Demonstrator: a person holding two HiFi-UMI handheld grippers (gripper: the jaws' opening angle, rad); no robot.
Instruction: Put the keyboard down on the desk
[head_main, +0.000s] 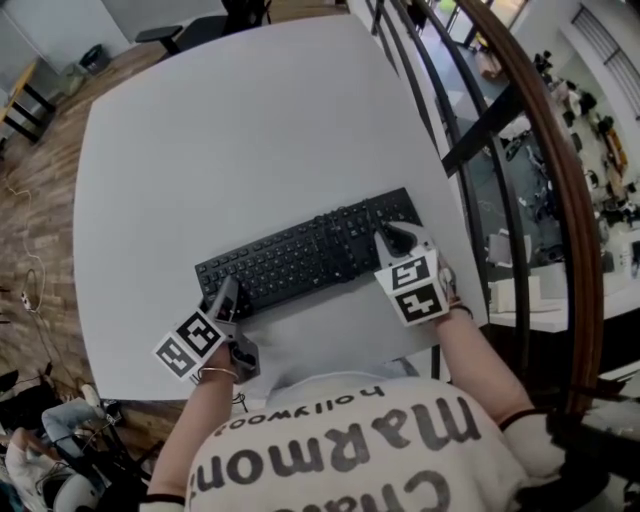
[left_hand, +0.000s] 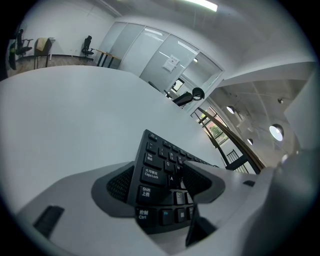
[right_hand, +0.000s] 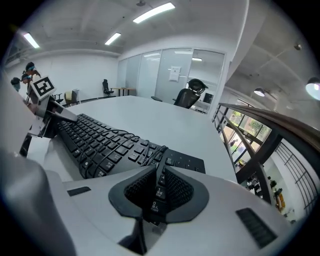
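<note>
Lying on the white desk (head_main: 220, 140), a black keyboard (head_main: 305, 255) (full-size, with a number pad) is met at both ends: the right gripper (right_hand: 157, 187) is clamped narrowly on its right edge, while the jaws of the left gripper (left_hand: 159, 182) are spread wide around its left corner. A wood floor (head_main: 40, 200) and a curved railing (head_main: 572, 200) are seen beyond.

Black full-size keyboard (head_main: 310, 255) lies key-side up on the white bench (head_main: 220, 150), near the bench's front edge and angled so its right end sits farther out. Its black cable (right_hand: 107, 135) is looped loosely across the keys. The right tongs (head_main: 390, 240) pinch the number-pad end, and the left corner sits between the spread left tongs (head_main: 225, 295).
</note>
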